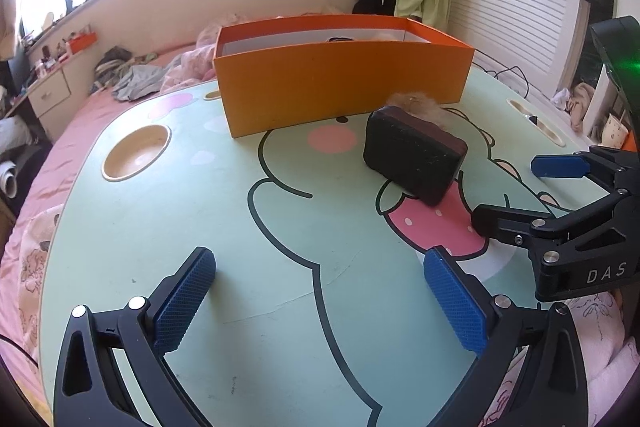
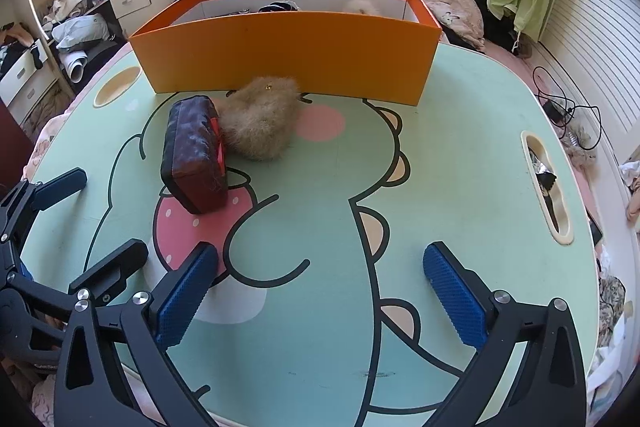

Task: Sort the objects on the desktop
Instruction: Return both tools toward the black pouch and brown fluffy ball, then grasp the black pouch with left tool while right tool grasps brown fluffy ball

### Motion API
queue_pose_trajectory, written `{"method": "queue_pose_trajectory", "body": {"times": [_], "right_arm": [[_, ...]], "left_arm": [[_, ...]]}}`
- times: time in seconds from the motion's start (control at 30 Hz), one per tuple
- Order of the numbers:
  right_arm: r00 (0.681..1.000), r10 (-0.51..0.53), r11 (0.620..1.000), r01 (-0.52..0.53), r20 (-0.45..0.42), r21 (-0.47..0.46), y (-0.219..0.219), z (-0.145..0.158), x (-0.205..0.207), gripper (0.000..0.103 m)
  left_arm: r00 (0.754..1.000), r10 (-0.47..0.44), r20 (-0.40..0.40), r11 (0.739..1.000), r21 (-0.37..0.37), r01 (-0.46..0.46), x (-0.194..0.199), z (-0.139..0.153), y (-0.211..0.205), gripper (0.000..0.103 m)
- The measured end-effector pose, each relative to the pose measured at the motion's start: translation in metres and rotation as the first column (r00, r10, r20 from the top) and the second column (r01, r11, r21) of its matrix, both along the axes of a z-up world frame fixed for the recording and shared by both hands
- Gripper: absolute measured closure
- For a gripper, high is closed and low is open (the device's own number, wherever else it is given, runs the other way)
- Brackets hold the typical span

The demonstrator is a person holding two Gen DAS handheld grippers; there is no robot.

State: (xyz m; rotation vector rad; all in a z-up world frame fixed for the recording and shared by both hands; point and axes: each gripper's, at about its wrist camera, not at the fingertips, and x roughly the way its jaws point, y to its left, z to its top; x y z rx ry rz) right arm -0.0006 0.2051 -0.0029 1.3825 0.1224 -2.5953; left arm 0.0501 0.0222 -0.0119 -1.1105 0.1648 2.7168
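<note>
While both grippers hang low over the green worktop [image 2: 460,155], the left gripper [image 1: 320,301] and right gripper [image 2: 320,297] are spread wide with nothing in them. A dark pouch [image 2: 195,153] lies touching a fluffy brown thing [image 2: 262,119], just before the orange box [image 2: 288,55].

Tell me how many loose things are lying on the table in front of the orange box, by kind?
Dark case: 1
Furry tan pouch: 1
Total: 2, touching each other, both outside the orange box on the table.
</note>
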Motion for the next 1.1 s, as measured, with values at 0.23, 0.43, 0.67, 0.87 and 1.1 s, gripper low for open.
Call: {"method": "queue_pose_trajectory", "body": {"times": [0.23, 0.43, 0.67, 0.87, 1.1], "right_arm": [[1.0, -0.017, 0.997, 0.016, -0.017, -0.072, 0.009, 0.003, 0.001, 0.002], [0.994, -0.081, 0.98, 0.067, -0.069, -0.188, 0.025, 0.016, -0.007, 0.038], [0.996, -0.048, 0.962, 0.025, -0.079, -0.273, 0.006, 0.028, -0.041, 0.038], [0.999, 0.012, 0.979, -0.02, -0.042, -0.202, -0.02, 0.018, -0.06, 0.05], [0.999, 0.026, 0.977, -0.034, -0.043, -0.211, -0.019, 0.012, -0.058, 0.071]], "left_arm": [[1.0, 0.0, -0.014, 1.0, 0.005, 0.0, 0.002, -0.001, 0.0, 0.0], [1.0, -0.001, -0.014, 1.0, 0.005, 0.001, 0.002, 0.0, 0.0, 0.0], [1.0, -0.001, -0.014, 1.0, 0.005, 0.001, 0.002, 0.0, 0.0, 0.0], [1.0, -0.001, -0.014, 1.0, 0.005, 0.001, 0.002, 0.0, 0.0, 0.0], [1.0, -0.001, -0.015, 1.0, 0.004, 0.001, 0.002, 0.0, 0.0, 0.0]]}}
